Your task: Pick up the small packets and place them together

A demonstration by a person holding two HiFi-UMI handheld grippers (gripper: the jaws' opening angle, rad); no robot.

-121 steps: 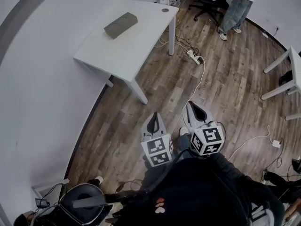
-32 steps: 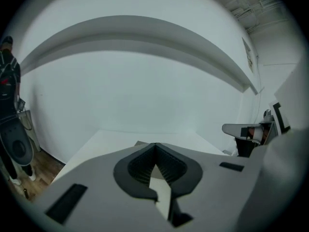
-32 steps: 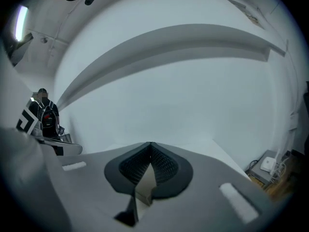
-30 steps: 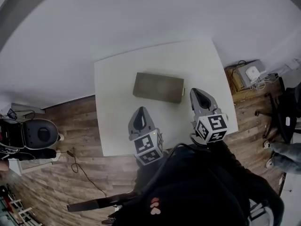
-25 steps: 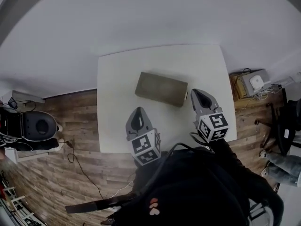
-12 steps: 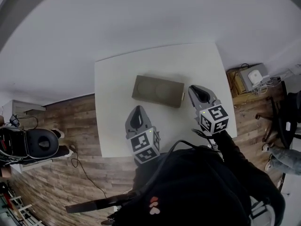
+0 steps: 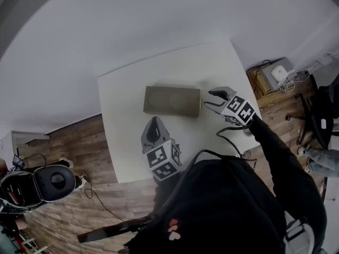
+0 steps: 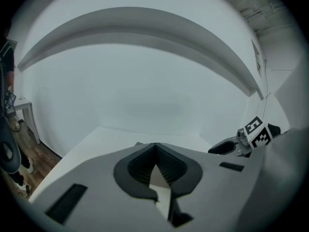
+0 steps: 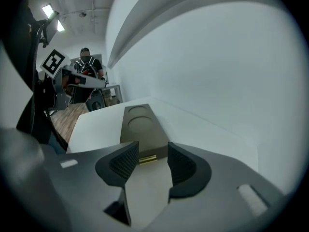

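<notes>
A grey-brown flat box (image 7: 172, 100) with two round recesses lies on the white table (image 7: 127, 89). A small gold packet (image 7: 201, 108) sits against its right end. My right gripper (image 7: 212, 99) points at that end; its jaws have just been opening and stand apart with nothing pressed between them. In the right gripper view the gold packet (image 9: 147, 159) lies just beyond the right gripper (image 9: 150, 151), in line with the gap, in front of the box (image 9: 140, 122). My left gripper (image 7: 154, 121) hovers over the table's near part, shut and empty, its tips (image 8: 155, 146) meeting.
The table stands against a white wall. A low stand with a white device (image 7: 278, 72) and cables is on the wood floor at right, with an office chair (image 7: 324, 121) beyond it. A black round seat (image 7: 53, 181) is at lower left. A person (image 9: 87, 62) stands far off.
The right gripper has dropped, rolled onto its side and swung toward the box's right end, and its jaws have gone from shut to apart. The left gripper has hardly moved.
</notes>
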